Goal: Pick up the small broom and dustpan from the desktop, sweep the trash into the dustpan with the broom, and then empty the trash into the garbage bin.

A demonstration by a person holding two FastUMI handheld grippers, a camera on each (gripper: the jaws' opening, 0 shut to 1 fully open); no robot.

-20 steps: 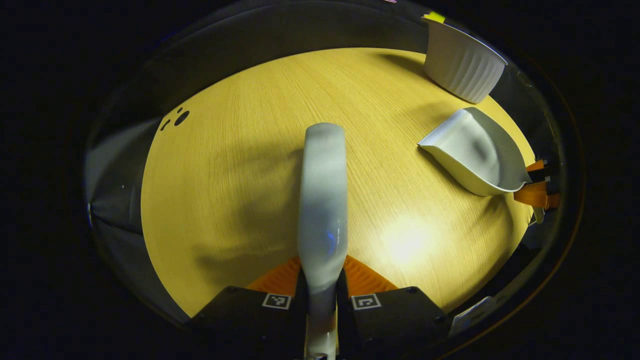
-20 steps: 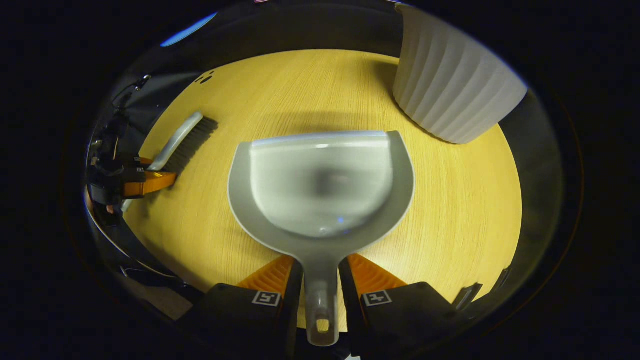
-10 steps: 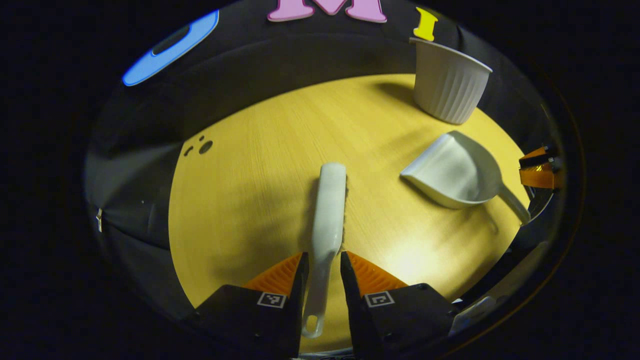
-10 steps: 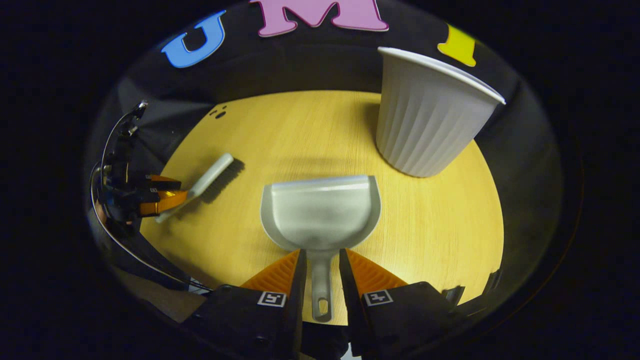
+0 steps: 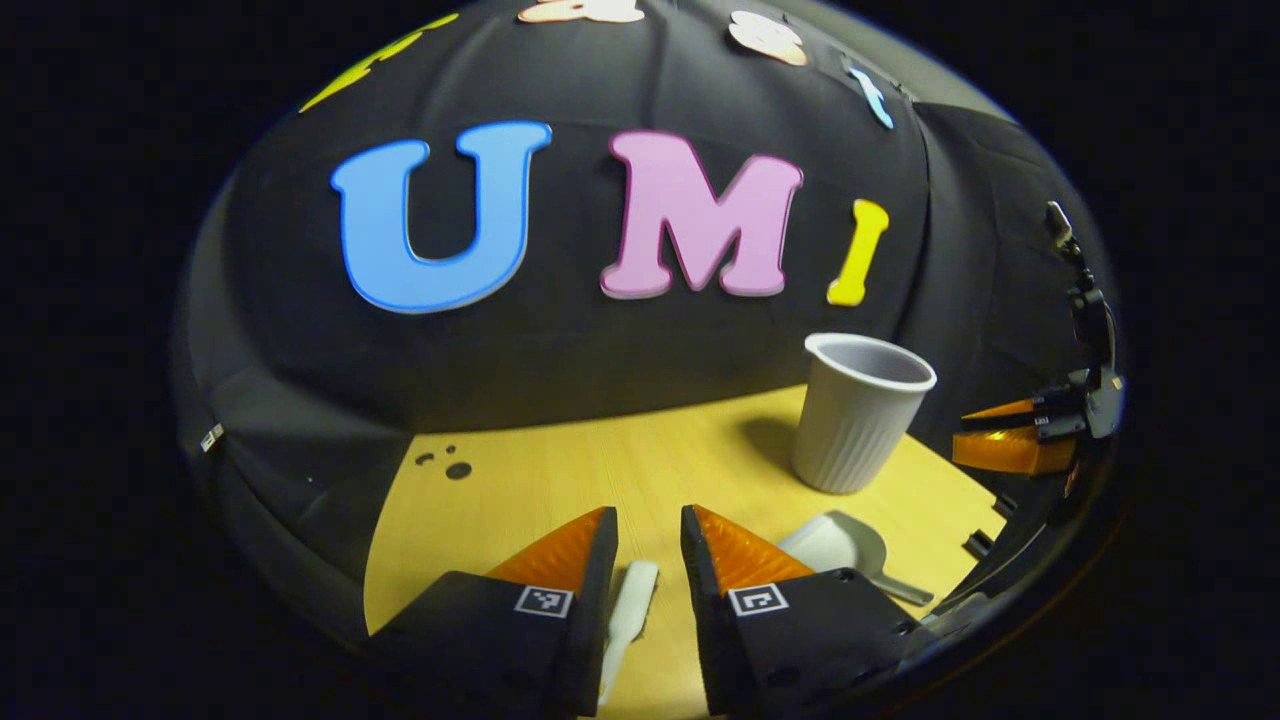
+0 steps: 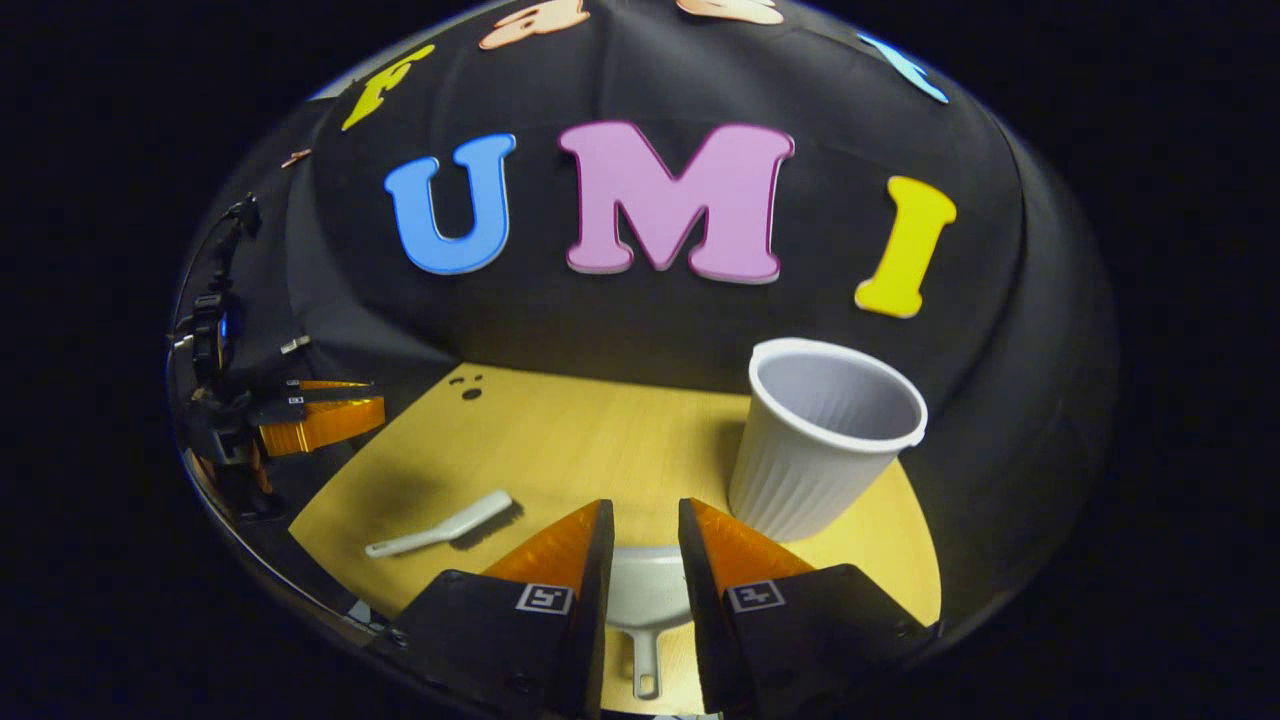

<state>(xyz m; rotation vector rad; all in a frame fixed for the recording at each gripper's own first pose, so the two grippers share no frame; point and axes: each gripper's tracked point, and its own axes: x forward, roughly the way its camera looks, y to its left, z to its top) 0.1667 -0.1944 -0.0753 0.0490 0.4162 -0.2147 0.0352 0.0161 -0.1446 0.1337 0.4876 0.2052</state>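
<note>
The white small broom (image 5: 627,608) lies on the yellow wooden table (image 5: 560,470), seen low between the fingers of my left gripper (image 5: 648,515), which hangs open above it without touching. The grey dustpan (image 6: 645,600) lies flat on the table (image 6: 590,440) beneath my right gripper (image 6: 645,505), also open and clear of its handle. The white ribbed garbage bin (image 6: 820,440) stands upright at the back right. The right gripper view has the broom (image 6: 450,525) to the left, and the left gripper view has the dustpan (image 5: 835,545) to the right, in front of the bin (image 5: 860,410).
The other gripper (image 5: 1010,445) hovers past the table's right edge, and the left one (image 6: 320,420) past the left edge. A few dark spots (image 6: 468,388) mark the far left corner. The black cloth wall rises behind the table.
Both grippers have let go, risen and pulled back, now facing the wall. The broom and dustpan were set down and stay lying on the table.
</note>
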